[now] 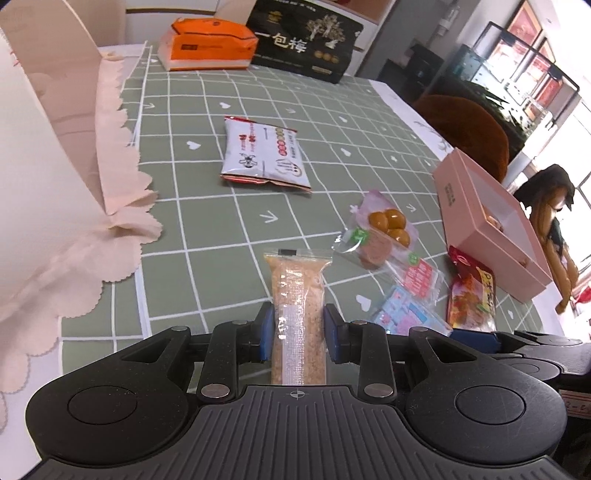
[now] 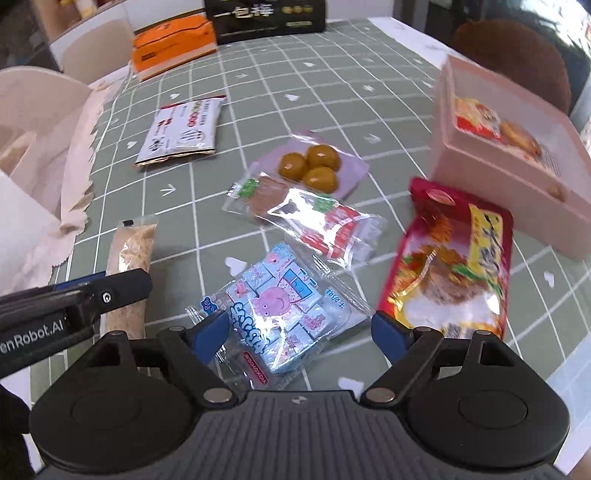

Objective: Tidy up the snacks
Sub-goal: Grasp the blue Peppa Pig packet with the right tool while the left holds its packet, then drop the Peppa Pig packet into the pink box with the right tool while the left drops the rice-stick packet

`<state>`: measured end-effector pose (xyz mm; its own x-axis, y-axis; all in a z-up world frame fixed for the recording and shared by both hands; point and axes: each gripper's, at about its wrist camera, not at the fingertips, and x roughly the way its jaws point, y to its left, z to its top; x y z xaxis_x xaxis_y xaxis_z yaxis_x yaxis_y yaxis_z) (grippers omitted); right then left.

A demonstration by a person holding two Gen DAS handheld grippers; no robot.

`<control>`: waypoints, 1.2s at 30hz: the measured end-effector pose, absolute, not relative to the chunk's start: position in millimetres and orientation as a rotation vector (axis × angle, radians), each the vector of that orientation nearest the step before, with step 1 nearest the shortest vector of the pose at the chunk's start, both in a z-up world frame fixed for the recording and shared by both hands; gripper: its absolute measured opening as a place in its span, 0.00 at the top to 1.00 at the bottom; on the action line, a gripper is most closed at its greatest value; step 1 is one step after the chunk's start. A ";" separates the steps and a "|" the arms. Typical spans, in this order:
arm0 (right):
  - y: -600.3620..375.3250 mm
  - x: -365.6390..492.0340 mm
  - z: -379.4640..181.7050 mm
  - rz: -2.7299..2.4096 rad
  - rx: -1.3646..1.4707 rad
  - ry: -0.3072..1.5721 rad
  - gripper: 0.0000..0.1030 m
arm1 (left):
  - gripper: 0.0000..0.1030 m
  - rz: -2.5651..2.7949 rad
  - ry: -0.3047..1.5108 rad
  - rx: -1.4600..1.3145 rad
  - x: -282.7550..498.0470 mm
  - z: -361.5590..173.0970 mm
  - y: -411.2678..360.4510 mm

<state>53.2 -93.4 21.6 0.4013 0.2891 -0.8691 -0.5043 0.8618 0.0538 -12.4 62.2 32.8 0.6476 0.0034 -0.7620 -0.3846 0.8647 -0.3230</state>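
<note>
My left gripper point(image 1: 298, 321) is shut on a long clear packet of beige crumbly bar point(image 1: 297, 280), which sticks out forward over the green checked tablecloth point(image 1: 207, 221). In the right wrist view that packet point(image 2: 129, 258) shows at the left edge. My right gripper point(image 2: 299, 328) stands open just above a blue cartoon-pig candy packet point(image 2: 280, 302) that lies between its fingers, untouched by the pads. A red snack pouch point(image 2: 454, 266) lies to the right, beside a pink box point(image 2: 517, 177) with snacks inside.
A clear packet with a red label point(image 2: 314, 218), a pack of three yellow-brown balls point(image 2: 314, 162) and a white snack pack point(image 2: 184, 133) lie mid-table. An orange tissue pack point(image 2: 173, 44) and a black box point(image 2: 266, 14) stand at the back. A pink paper bag point(image 1: 74, 147) is at the left.
</note>
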 end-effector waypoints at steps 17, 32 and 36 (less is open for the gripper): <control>-165.2 59.1 22.6 0.448 0.015 1.105 0.20 | 0.68 0.189 0.860 -0.438 -7.2 32.4 50.6; -80.3 82.5 20.2 0.495 -0.137 1.092 0.33 | 0.68 0.241 0.869 -0.394 -10.7 32.2 58.8; -86.2 67.1 20.3 0.543 -0.225 1.061 0.41 | 0.68 0.225 0.876 -0.376 -7.8 33.4 54.3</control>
<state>67.1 -86.2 20.3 0.3727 0.3142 -0.8731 -0.5246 0.8475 0.0810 -7.8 54.3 33.4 0.6230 0.0385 -0.7813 -0.3423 0.9115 -0.2279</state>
